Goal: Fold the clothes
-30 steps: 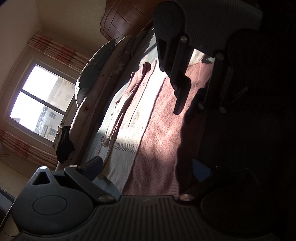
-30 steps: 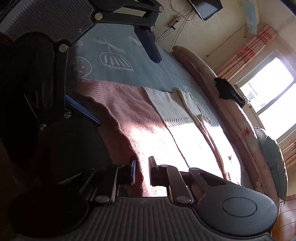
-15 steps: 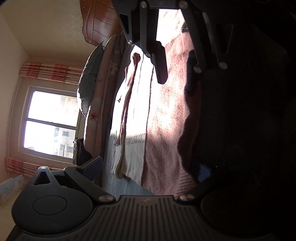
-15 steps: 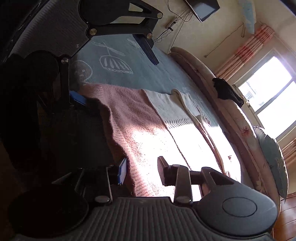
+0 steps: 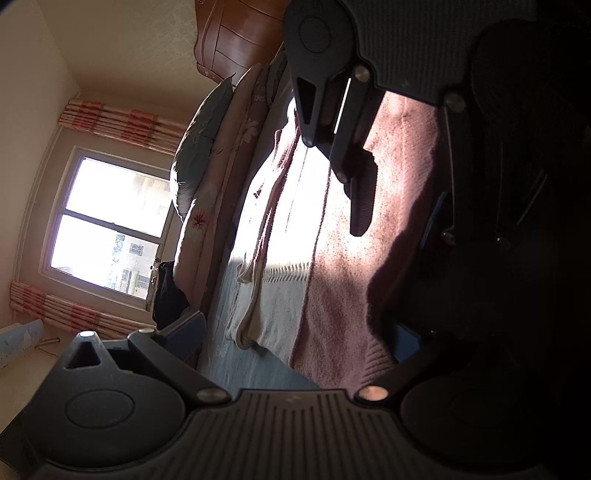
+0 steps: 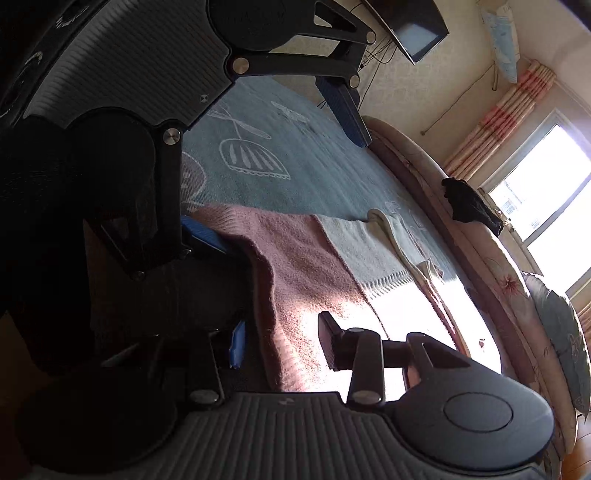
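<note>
The bed [image 6: 303,162] fills both views, covered in a blue-grey spread with white line drawings, and a pink and cream sweater [image 5: 332,280] lies spread flat across it, half in hard sunlight and half in deep shadow. Both tools hang low over the near, shadowed edge of the sweater, turned on their sides so the room looks tilted. The left gripper [image 5: 295,332] has its jaws spread wide, one finger out over the blue spread and the other dark one at the sweater's ribbed hem; nothing sits between them. The right gripper [image 6: 280,343] is also parted, with the pink knit edge lying in the gap between its blue-padded finger and its black one, not pinched. Along the far side of the bed runs a rolled floral quilt [image 6: 495,280] with a teal pillow [image 5: 199,147] at one end and a dark garment [image 6: 469,206] draped on it. Behind stand a bright window [image 5: 107,225] with red-striped curtains [image 5: 122,123], a wooden headboard [image 5: 236,37], and a wall-mounted screen [image 6: 417,26].
</note>
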`<act>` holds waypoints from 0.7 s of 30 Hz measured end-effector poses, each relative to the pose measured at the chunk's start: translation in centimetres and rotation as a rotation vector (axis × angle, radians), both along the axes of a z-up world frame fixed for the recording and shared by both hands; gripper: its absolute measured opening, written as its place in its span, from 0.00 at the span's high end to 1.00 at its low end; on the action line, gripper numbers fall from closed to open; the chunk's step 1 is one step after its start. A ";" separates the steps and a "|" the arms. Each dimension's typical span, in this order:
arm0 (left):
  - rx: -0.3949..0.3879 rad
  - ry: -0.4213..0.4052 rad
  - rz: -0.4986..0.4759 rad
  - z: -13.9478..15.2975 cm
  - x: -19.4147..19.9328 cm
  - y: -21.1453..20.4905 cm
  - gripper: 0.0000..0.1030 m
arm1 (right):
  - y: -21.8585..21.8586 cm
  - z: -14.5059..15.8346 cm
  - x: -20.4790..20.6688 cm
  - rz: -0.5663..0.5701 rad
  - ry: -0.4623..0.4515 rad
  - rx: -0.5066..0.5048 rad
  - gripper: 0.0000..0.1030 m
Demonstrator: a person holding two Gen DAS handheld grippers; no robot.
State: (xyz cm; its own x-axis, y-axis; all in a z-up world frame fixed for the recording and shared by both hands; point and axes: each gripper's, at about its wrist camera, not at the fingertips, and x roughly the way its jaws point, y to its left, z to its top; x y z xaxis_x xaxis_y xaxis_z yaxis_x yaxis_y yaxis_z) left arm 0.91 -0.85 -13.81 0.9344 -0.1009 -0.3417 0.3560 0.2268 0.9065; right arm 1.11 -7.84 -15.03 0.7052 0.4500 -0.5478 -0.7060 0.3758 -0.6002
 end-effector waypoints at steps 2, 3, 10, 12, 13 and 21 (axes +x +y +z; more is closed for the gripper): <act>-0.001 0.003 -0.007 0.0 -0.1 0.0 0.02 | 0.0 0.2 0.2 -0.001 0.023 -0.002 0.82; 0.000 0.004 -0.013 0.0 -0.1 0.0 0.03 | -0.1 0.4 0.3 0.001 0.040 0.008 0.90; 0.028 0.039 -0.054 -0.7 0.7 -1.6 0.22 | -0.3 1.8 0.1 0.008 0.017 0.039 0.90; 0.025 0.051 -0.032 -0.7 1.6 -1.9 0.38 | -0.4 2.0 0.0 0.009 0.012 0.041 0.90; 0.013 0.058 -0.017 -0.6 2.1 -1.9 0.49 | -0.5 2.0 -0.2 0.005 0.003 0.042 0.90; -0.036 0.099 0.013 0.4 3.3 -1.3 0.58 | -3.0 0.6 -1.1 -0.057 -0.025 0.014 0.63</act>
